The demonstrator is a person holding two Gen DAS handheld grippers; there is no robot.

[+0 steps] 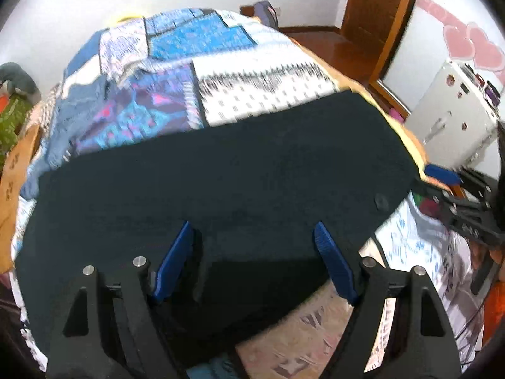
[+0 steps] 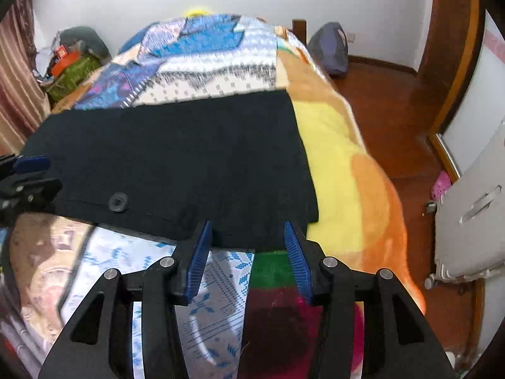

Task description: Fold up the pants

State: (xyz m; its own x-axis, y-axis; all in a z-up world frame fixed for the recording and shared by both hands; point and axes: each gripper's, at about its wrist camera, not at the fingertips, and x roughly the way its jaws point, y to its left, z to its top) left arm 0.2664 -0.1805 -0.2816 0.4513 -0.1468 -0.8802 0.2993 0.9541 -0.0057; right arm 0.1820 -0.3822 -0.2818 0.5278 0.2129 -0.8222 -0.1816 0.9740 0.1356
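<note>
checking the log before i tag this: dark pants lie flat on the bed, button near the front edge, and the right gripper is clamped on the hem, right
Not quite. The right gripper is not clamped: the right wrist view shows its jaws apart, over the near edge of the pants without pressing on it. The rest stands: the dark pants lie flat on the bed, button near the front edge.

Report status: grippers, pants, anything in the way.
Left gripper open, empty. Right gripper open at pants' near edge, gripping nothing. Dark pants flat on the bed. Nothing in the way.
</note>
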